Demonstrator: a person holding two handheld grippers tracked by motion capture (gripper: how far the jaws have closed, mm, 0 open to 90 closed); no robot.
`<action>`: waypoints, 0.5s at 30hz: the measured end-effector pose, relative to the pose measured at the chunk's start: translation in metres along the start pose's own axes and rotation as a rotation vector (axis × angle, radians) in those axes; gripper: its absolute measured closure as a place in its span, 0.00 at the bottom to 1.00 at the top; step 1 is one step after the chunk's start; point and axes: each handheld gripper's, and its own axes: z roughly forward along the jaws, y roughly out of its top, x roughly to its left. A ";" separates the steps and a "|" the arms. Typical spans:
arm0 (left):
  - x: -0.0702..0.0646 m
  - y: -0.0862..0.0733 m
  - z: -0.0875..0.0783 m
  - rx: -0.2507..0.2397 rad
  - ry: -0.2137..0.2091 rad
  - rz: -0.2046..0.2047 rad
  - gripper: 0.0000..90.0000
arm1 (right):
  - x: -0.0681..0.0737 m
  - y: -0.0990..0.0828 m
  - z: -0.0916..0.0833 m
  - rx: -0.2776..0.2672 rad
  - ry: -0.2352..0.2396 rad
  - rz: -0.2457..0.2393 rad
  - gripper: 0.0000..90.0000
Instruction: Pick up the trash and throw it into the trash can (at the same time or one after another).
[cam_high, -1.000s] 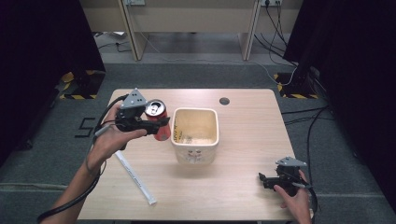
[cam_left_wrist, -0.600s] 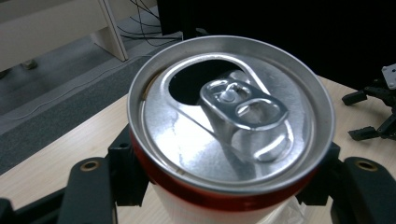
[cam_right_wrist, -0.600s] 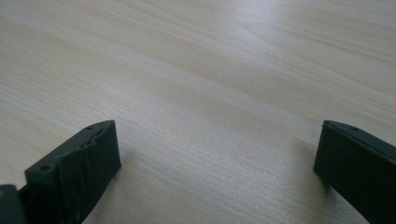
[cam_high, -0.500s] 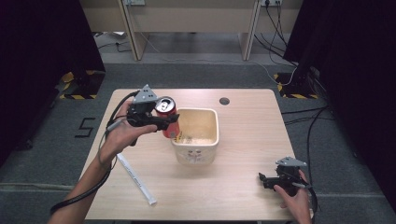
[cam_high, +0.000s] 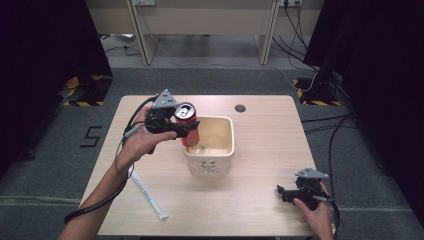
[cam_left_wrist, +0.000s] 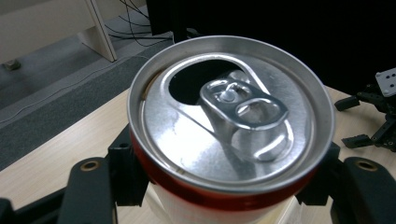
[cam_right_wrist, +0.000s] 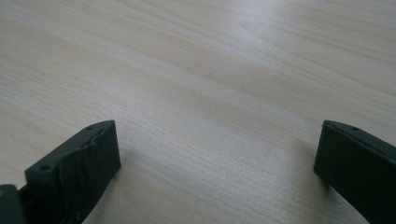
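I hold the red can (cam_high: 187, 125) in my left gripper (cam_high: 176, 127), with the two jaws pressed on its sides just under the top rim. The can is in the air, above the left rim of the cream square tub (cam_high: 227, 145), which stands near the middle of the table (cam_high: 260, 200). In the left gripper view the can's mouth is already open and the pull tab (cam_left_wrist: 245, 112) lies flat on the lid.

My right gripper (cam_high: 300, 192) rests near the right front corner of the table, its jaws spread wide with nothing between them.

I think the danger is the open mouth: if I tilt the can too much, any liquid left inside can spill on the table or into the tub. Also the can wall is thin and smooth, so it may slip from the jaws, or its bottom may hit the tub's rim and push the tub. A white stick (cam_high: 147, 192) lies near the left front edge, away from all this.
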 end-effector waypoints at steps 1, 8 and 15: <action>0.000 0.001 0.001 0.001 -0.002 0.003 0.37 | 0.000 0.000 0.000 0.000 0.000 0.000 0.00; -0.003 0.004 0.011 0.007 -0.014 0.002 0.37 | 0.000 0.000 0.000 -0.001 -0.001 0.000 0.00; -0.003 0.002 0.024 0.018 -0.018 -0.007 0.37 | 0.000 0.000 0.000 0.000 0.001 -0.001 0.00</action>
